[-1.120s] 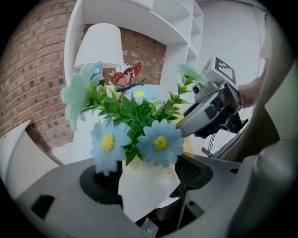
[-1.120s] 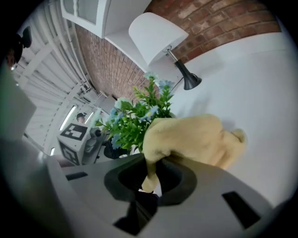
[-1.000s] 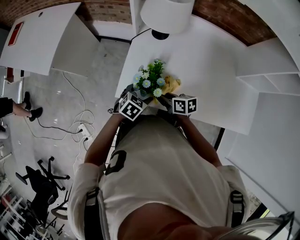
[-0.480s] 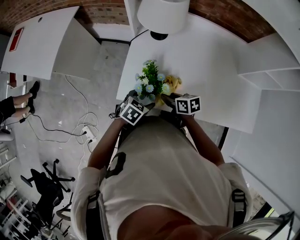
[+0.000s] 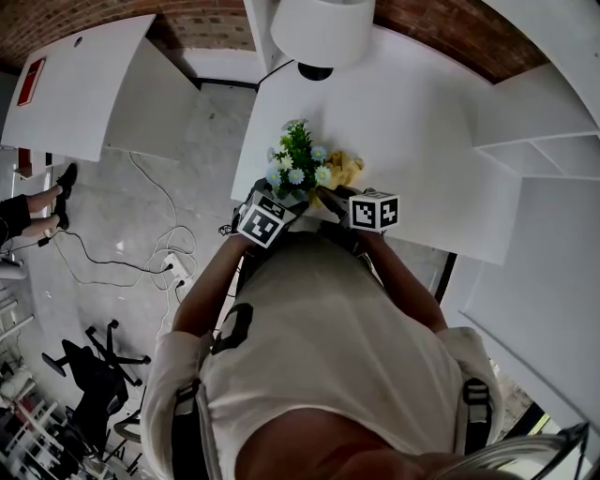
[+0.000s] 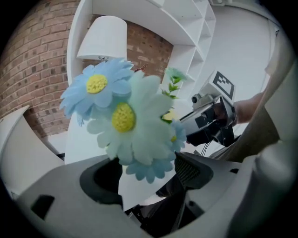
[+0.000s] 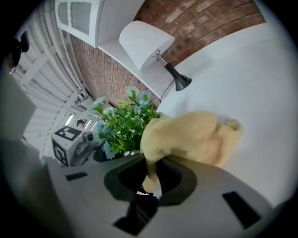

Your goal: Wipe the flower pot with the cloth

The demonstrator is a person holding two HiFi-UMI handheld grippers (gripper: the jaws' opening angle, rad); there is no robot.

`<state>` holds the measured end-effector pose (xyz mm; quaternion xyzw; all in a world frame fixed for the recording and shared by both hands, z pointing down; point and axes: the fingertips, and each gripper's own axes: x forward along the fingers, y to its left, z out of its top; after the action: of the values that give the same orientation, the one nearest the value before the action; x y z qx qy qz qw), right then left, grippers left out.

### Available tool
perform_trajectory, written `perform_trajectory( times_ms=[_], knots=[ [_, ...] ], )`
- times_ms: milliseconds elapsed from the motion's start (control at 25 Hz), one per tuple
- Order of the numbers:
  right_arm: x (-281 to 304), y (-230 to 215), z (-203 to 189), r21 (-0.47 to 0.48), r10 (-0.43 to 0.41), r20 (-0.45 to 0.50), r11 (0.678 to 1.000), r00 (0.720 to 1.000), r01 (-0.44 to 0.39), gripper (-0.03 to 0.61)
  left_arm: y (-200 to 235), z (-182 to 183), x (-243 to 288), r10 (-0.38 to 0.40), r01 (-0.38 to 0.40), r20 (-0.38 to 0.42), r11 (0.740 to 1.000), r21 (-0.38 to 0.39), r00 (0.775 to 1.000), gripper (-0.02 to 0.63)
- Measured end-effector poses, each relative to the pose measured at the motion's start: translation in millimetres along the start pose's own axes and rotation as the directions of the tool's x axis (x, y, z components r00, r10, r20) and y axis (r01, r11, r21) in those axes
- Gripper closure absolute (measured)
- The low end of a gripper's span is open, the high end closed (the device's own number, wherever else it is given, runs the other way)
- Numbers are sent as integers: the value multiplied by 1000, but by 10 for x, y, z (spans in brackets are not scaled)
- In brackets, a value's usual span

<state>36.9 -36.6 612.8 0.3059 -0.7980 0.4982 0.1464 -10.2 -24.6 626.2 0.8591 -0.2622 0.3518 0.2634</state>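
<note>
A plant of green leaves and pale blue daisies (image 5: 298, 167) stands near the front edge of the white table (image 5: 412, 122); its pot is hidden under the leaves. My left gripper (image 5: 283, 199) sits against the plant's left side. In the left gripper view the daisies (image 6: 125, 118) fill the space over the jaws, so their grip is hidden. My right gripper (image 5: 330, 195) is shut on a yellow cloth (image 5: 344, 169). The cloth (image 7: 191, 139) bunches ahead of the jaws, right of the foliage (image 7: 123, 123).
A white lamp (image 5: 323, 28) stands at the table's far edge. White shelving (image 5: 544, 159) runs along the right. Left of the table are cables (image 5: 141, 253) on the grey floor, an office chair (image 5: 84, 361) and another person's feet (image 5: 47, 211).
Both grippers stay beside the plant, with the cloth still in the right one. Only the view shifts slightly.
</note>
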Motion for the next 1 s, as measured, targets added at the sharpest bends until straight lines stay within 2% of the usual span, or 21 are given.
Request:
perform_trajectory(
  times_ms=[200, 480, 560, 720, 880, 1000],
  knots=[
    [133, -244, -351, 56, -46, -100, 997, 994, 52, 520, -148, 54, -17, -48, 48, -6, 999, -25, 999, 259],
    [93, -306, -392, 36, -48, -141, 998, 989, 54, 520, -166, 40, -8, -51, 51, 4, 999, -1, 999, 259],
    [34, -284, -321, 36, -38, -130, 998, 991, 43, 518, -94, 52, -22, -36, 36, 7, 999, -12, 999, 259],
    [-54, -124, -71, 65, 20, -75, 998, 997, -15, 518, -82, 103, 26, -62, 63, 20, 998, -32, 998, 259],
    [-83, 64, 202, 14, 50, -25, 999, 998, -50, 518, -185, 168, 65, -92, 94, 37, 994, -57, 995, 259],
    [-61, 55, 247, 5, 51, 11, 999, 999, -51, 522, -245, 194, 116, -95, 98, 51, 992, -75, 994, 259]
  ],
)
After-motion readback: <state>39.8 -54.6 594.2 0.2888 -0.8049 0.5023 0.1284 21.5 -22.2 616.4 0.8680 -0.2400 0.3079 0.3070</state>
